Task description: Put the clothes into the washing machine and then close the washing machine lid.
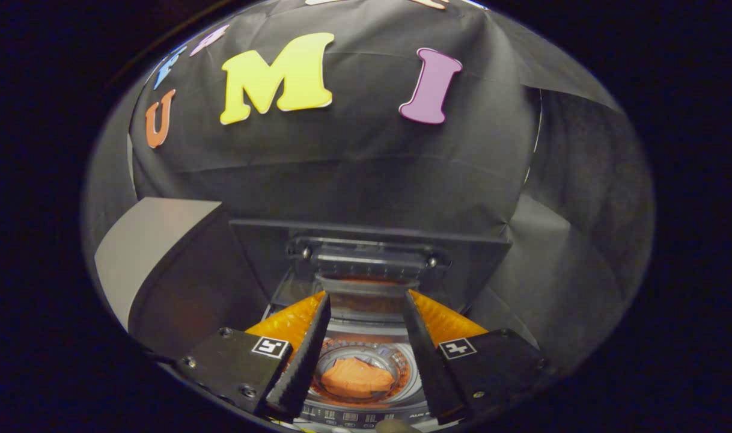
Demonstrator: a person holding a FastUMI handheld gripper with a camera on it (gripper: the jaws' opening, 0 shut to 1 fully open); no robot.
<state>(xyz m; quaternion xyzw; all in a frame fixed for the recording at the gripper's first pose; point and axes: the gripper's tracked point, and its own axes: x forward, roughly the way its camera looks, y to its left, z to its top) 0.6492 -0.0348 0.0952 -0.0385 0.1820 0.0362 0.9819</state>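
Gripper (366,300) fingers apart, holding nothing. Orange garment (357,377) lies in drum of washing machine (366,409), below and between fingers. Lid (369,258) stands raised just beyond fingertips. Risk: fingers slide off lid edge, lid drops hard; or garment edge caught under rim stops full closure.

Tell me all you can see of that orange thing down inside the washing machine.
The orange cloth is a soft garment lying crumpled at the bottom of the shiny metal drum of the washing machine. It sits loose, lit from above, with the drum's ribbed wall around it. The raised lid stands open behind. The gripper hovers above with fingers spread, touching nothing; the cloth shows in the gap between them.
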